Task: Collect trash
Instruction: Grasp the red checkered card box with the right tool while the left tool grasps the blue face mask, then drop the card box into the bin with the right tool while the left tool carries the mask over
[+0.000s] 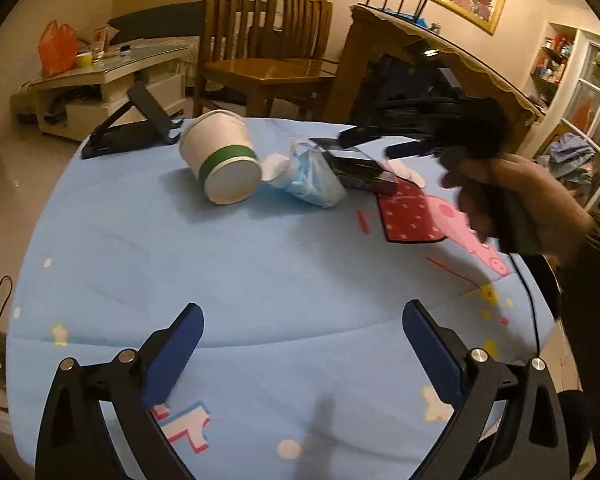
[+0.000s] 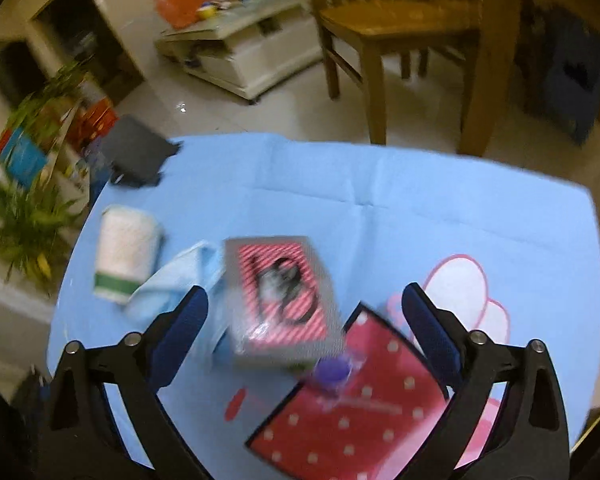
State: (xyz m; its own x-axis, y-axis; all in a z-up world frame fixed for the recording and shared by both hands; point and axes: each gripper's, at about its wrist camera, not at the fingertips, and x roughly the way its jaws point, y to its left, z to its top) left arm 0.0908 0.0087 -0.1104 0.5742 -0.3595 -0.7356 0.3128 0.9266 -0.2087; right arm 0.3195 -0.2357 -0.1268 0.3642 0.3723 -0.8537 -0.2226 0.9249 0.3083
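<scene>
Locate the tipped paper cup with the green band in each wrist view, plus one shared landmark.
Left wrist: the paper cup lies on its side upper centre-left on the blue cloth, base toward the camera, beside the blue face mask.
Right wrist: the paper cup lies at mid-left, near the cloth's left edge, blurred.
Shared landmark: the black folding stand beyond the cup.

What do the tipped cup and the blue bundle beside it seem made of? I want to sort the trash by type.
The cup looks like matte white paper with a printed green band: dull, no glare, with a recessed base like a disposable cup. The blue bundle looks like thin, crinkled film or a pleated non-woven mask: soft folds, slight sheen. The blur leaves that open.
</scene>
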